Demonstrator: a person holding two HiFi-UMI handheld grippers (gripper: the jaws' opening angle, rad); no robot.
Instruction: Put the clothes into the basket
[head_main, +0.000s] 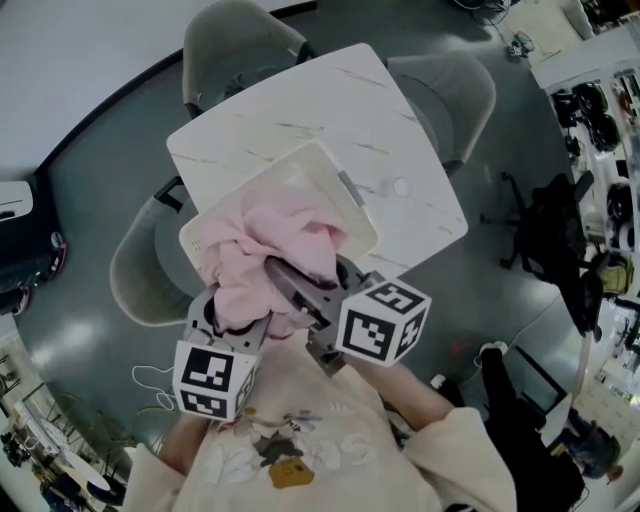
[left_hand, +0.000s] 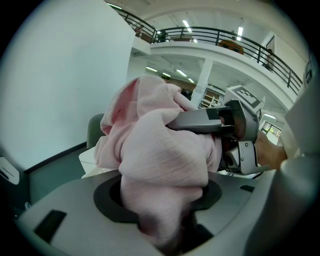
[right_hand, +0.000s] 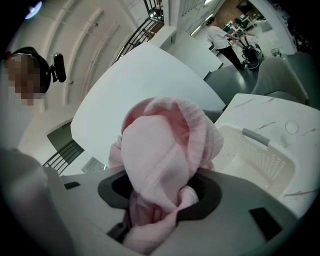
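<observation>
Marble table (head_main: 300, 110) bears the basket (head_main: 250, 190); my left gripper (head_main: 225, 320) and right gripper (head_main: 295, 290) pinch the pink garment (head_main: 265, 250) over it, for dropping.

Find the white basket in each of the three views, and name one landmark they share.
Head view: centre, the basket on the table's near corner, partly covered by the pink cloth.
Left gripper view: not clearly in it; the cloth fills the middle.
Right gripper view: right of centre, behind the cloth.
Shared landmark: the pink cloth.
</observation>
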